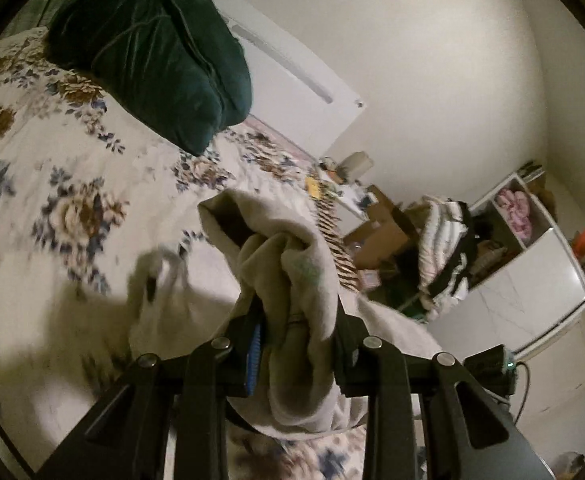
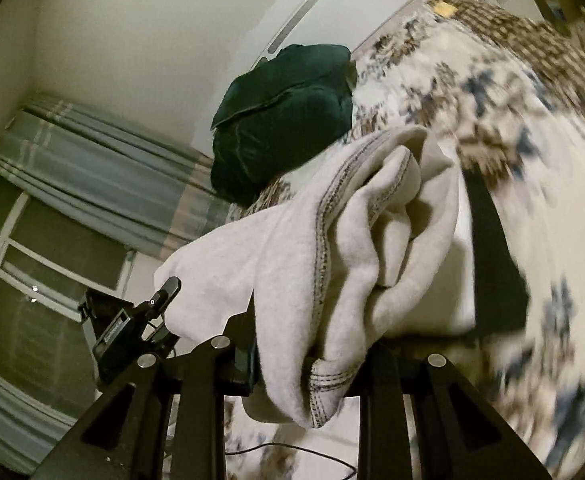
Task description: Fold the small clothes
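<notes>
A small light grey garment (image 1: 300,280) is bunched between the jaws of my left gripper (image 1: 298,320), which is shut on it and holds it above the floral bed cover (image 1: 52,152). Its other end (image 2: 356,248), with dark stitched hems, is bunched in my right gripper (image 2: 312,344), also shut on it. The cloth hides both grippers' fingertips. A loose part of the garment (image 1: 160,292) hangs down at the left. The left gripper's body (image 2: 132,332) shows at the lower left of the right wrist view.
A dark green cushion (image 1: 152,60) lies at the head of the bed, also in the right wrist view (image 2: 284,120). A white shelf unit (image 1: 532,280), cardboard boxes (image 1: 384,232) and piled clothes (image 1: 444,248) stand beside the bed. A window with blue-grey curtains (image 2: 92,184) is at left.
</notes>
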### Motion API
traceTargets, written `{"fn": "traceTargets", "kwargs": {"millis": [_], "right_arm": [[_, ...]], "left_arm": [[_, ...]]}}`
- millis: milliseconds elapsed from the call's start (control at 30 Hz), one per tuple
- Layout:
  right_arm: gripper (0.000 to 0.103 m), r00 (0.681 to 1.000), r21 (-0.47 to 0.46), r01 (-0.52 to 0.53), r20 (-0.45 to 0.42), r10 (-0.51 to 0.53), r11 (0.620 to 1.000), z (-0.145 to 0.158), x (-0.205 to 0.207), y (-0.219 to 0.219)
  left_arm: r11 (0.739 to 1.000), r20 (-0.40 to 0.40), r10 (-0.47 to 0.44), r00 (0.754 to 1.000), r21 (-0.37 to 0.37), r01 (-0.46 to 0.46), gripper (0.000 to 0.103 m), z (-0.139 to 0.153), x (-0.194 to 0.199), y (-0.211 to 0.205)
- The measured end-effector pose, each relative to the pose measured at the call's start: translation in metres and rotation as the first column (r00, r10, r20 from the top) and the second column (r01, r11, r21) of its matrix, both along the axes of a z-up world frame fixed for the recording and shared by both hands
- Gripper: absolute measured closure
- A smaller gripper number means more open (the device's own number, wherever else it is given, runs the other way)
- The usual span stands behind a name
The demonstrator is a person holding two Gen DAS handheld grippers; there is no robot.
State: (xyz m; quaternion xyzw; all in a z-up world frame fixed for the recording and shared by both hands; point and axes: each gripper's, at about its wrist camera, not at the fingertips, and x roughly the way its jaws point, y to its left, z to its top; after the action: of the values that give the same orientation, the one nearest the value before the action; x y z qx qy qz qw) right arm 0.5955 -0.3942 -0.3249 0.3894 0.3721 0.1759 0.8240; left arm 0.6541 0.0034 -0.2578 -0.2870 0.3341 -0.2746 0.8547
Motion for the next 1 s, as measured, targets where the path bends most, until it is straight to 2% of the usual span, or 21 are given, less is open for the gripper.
{"fn": "traceTargets", "kwargs": {"millis": [33, 133, 200, 267, 333, 400, 433, 500, 567, 600, 667, 700, 733, 767, 800, 833, 900, 967, 1000], "right_arm": [[0.077, 1.000, -0.019, 0.015, -0.014, -0.015, 1.000, -0.007, 0.023, -0.004], [0.077, 0.994, -0.070, 0.036, -0.105, -0.043, 0.997, -0.042, 0.072, -0.015], [0.077, 0.980, -0.113, 0.046, -0.188, -0.067, 0.993, -0.074, 0.093, -0.025], [0.076, 0.968, -0.125, 0.060, -0.236, -0.088, 0.990, -0.097, 0.096, -0.031], [0.073, 0.960, -0.115, 0.078, -0.261, -0.106, 0.990, -0.114, 0.096, -0.039], [0.070, 0.955, -0.119, 0.081, -0.276, -0.112, 0.990, -0.123, 0.096, -0.040], [0.061, 0.951, -0.139, 0.081, -0.286, -0.119, 0.987, -0.124, 0.096, -0.040], [0.057, 0.939, -0.169, 0.096, -0.311, -0.146, 0.981, -0.127, 0.096, -0.039], [0.037, 0.928, -0.236, 0.122, -0.318, -0.195, 0.964, -0.125, 0.094, -0.036], [0.033, 0.922, -0.310, 0.127, -0.313, -0.227, 0.942, -0.121, 0.092, -0.032], [0.013, 0.911, -0.483, 0.124, -0.291, -0.292, 0.867, -0.108, 0.090, -0.018], [0.007, 0.904, -0.575, 0.120, -0.273, -0.328, 0.810, -0.101, 0.089, -0.009], [0.002, 0.903, -0.626, 0.118, -0.256, -0.346, 0.771, -0.095, 0.087, -0.002], [0.001, 0.900, -0.669, 0.121, -0.237, -0.365, 0.733, -0.090, 0.085, 0.004], [0.001, 0.899, -0.709, 0.129, -0.212, -0.384, 0.693, -0.083, 0.082, 0.009], [0.001, 0.899, -0.739, 0.140, -0.184, -0.398, 0.659, -0.076, 0.076, 0.016], [0.000, 0.896, -0.774, 0.167, -0.139, -0.421, 0.610, -0.063, 0.065, 0.026], [0.000, 0.895, -0.802, 0.193, -0.092, -0.436, 0.565, -0.049, 0.051, 0.036], [0.000, 0.897, -0.804, 0.201, -0.078, -0.435, 0.559, -0.041, 0.043, 0.041]], "left_arm": [[1.000, -0.016, 0.002, 1.000, 0.007, -0.002, 0.078, -0.011, 0.015, 0.002], [0.997, -0.127, 0.021, 0.992, 0.070, -0.012, 0.078, -0.071, 0.068, 0.003], [0.992, -0.209, 0.023, 0.978, 0.124, 0.003, 0.078, -0.108, 0.085, 0.002], [0.982, -0.252, 0.018, 0.967, 0.184, 0.030, 0.077, -0.136, 0.090, -0.002], [0.975, -0.268, 0.009, 0.963, 0.216, 0.051, 0.074, -0.148, 0.092, -0.001], [0.977, -0.273, 0.000, 0.962, 0.207, 0.059, 0.073, -0.148, 0.091, 0.002], [0.975, -0.266, 0.003, 0.964, 0.214, 0.056, 0.071, -0.146, 0.091, 0.003], [0.967, -0.264, -0.005, 0.965, 0.244, 0.071, 0.070, -0.139, 0.091, -0.001], [0.950, -0.242, 0.002, 0.970, 0.304, 0.074, 0.068, -0.128, 0.087, -0.010], [0.940, -0.222, 0.007, 0.975, 0.334, 0.069, 0.066, -0.123, 0.084, -0.013], [0.893, -0.154, 0.043, 0.987, 0.449, 0.031, 0.054, -0.111, 0.076, -0.022], [0.870, -0.133, 0.056, 0.990, 0.493, 0.017, 0.043, -0.108, 0.074, -0.025], [0.850, -0.114, 0.063, 0.991, 0.527, 0.006, 0.032, -0.105, 0.069, -0.029], [0.827, -0.091, 0.077, 0.993, 0.563, -0.013, 0.026, -0.100, 0.061, -0.033], [0.804, -0.071, 0.090, 0.993, 0.594, -0.030, 0.014, -0.097, 0.053, -0.037], [0.786, -0.055, 0.099, 0.994, 0.617, -0.044, 0.010, -0.094, 0.047, -0.040], [0.754, -0.016, 0.117, 0.993, 0.652, -0.078, 0.009, -0.087, 0.028, -0.048], [0.745, 0.010, 0.125, 0.992, 0.659, -0.101, 0.009, -0.078, 0.008, -0.052], [0.752, 0.015, 0.123, 0.992, 0.651, -0.103, 0.009, -0.073, -0.001, -0.053]]}}
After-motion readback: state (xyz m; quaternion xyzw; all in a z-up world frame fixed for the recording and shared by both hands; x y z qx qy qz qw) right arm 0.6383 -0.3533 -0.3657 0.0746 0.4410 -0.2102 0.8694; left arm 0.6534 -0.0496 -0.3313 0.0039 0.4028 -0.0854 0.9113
